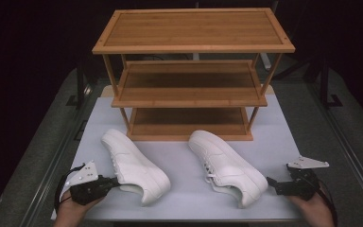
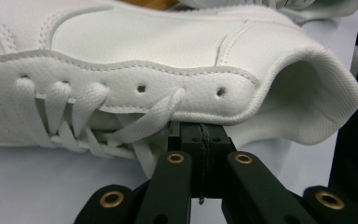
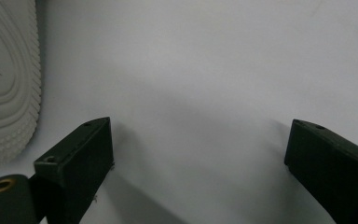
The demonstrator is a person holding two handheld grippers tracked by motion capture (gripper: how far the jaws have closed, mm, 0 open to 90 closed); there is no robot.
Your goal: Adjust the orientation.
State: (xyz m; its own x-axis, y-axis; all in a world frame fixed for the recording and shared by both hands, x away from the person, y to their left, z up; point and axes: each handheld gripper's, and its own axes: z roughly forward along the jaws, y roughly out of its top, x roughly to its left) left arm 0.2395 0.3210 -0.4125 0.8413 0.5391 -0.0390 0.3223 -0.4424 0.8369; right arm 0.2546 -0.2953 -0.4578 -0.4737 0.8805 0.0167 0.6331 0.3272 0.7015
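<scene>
Two white sneakers lie on their sides on the white table top [image 1: 184, 201]. The left sneaker [image 1: 134, 165] has its opening toward my left gripper [image 1: 116, 181]. In the left gripper view that gripper [image 2: 200, 133] is shut, its jaws pressed together. Its tips are tucked under the eyelet flap of the sneaker [image 2: 168, 42], beside a loose lace [image 2: 144, 123]. My right gripper [image 1: 270, 182] sits just right of the right sneaker's [image 1: 227, 165] heel. In the right gripper view it [image 3: 198, 144] is open wide over bare table, with the grooved sole [image 3: 7, 84] at far left.
A three-tier wooden shoe rack [image 1: 194, 47] stands at the back of the table, its shelves bare. Its lowest shelf [image 1: 189, 124] is just behind the sneakers' toes. Dark floor surrounds the table, and its front edge is near both hands.
</scene>
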